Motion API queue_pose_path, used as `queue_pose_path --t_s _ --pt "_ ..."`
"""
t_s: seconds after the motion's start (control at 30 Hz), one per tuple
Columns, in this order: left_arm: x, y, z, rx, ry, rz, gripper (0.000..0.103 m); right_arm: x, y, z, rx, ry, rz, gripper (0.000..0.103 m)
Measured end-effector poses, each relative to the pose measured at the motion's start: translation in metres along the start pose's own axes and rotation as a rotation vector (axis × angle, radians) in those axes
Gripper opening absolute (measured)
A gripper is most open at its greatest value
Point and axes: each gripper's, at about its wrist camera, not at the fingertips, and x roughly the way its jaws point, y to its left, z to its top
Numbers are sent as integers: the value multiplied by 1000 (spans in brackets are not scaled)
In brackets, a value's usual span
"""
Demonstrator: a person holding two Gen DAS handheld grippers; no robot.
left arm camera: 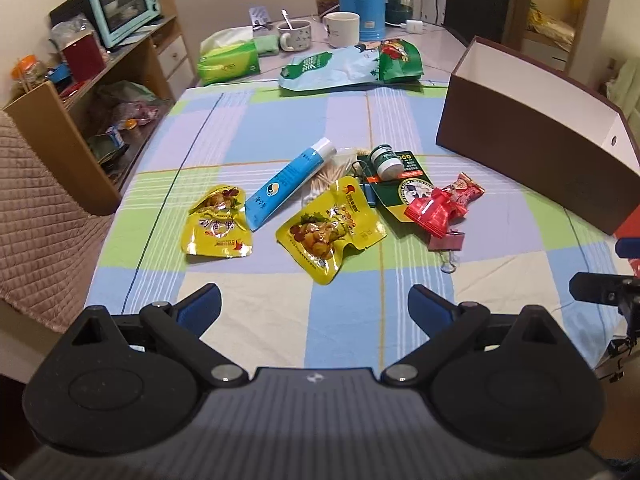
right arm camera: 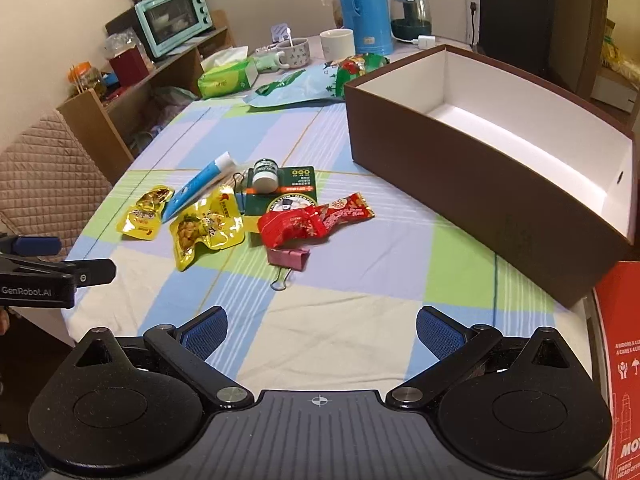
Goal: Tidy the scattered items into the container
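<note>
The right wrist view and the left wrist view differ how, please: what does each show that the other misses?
Only the right wrist view shows the box's white, empty inside and a red carton at its edge. Only the left wrist view shows the cotton swabs beside the blue tube. Both show the yellow packets, red wrappers, pink clip, small jar and open jaws on each gripper.

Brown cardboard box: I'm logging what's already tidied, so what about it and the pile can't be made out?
- Brown cardboard box, left wrist view: its near wall hides the floor.
- Same box, right wrist view: the near wall hides part of the floor.
- Bundle of wooden toothpicks: partly under the blue toothpaste tube and yellow snack pouch.
- Pouch print: too small.
</note>
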Motion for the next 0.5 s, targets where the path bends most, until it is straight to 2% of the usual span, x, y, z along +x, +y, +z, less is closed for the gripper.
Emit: queue_pose_path --t_s 0.33,0.5 --pt "-26 -15 -20 -6 -70 26 99 -22 -8 -9 -46 -4 -45 103" --pt "-35 -27 -26 -11 -43 39 99 -31 -9 -12 -67 28 -79 103"
